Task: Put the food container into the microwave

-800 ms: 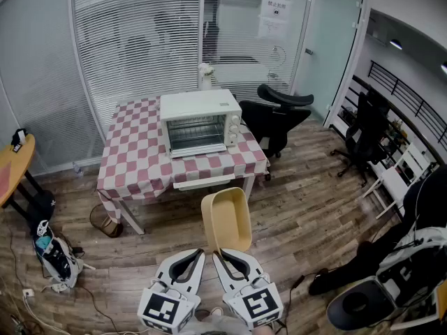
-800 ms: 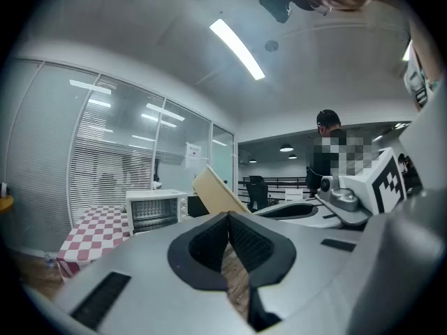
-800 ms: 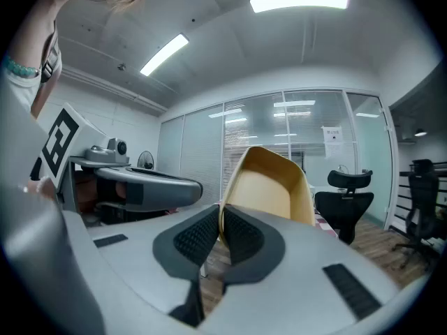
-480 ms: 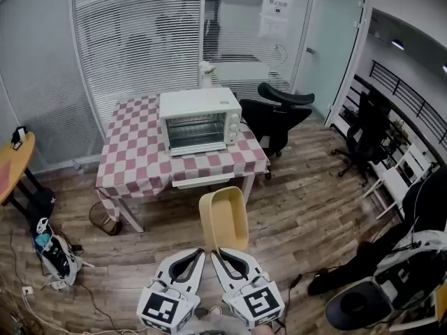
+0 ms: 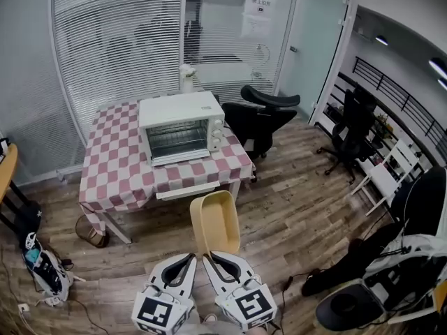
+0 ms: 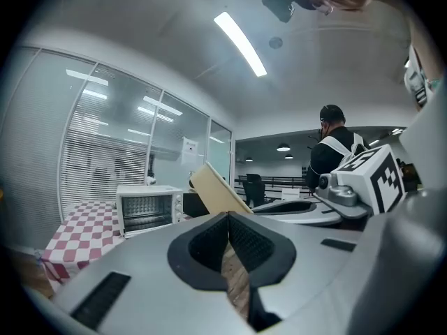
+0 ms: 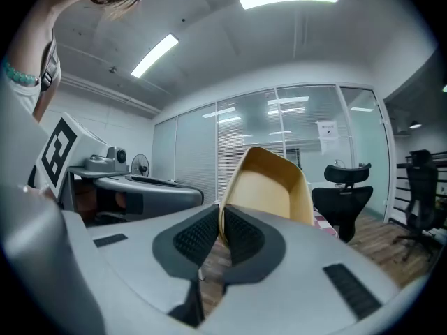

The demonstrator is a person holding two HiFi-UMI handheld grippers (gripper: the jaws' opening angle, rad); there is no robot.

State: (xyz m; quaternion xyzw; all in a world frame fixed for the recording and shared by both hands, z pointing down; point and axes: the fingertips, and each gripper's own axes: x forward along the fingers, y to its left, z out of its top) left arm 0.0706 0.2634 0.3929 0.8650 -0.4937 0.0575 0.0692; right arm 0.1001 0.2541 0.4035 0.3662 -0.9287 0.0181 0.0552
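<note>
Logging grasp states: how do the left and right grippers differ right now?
The right gripper is shut on the yellow container at its rim; the left gripper is shut on nothing. The right gripper carries it alone; the left gripper rides alongside. Both point toward the microwave.

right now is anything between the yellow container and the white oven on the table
No object stands on the wooden floor between the yellow plastic food container, clamped in the right gripper, and the white microwave oven on the red-and-white checked table. The oven's glass door looks shut, though, so it blocks the inside.
</note>
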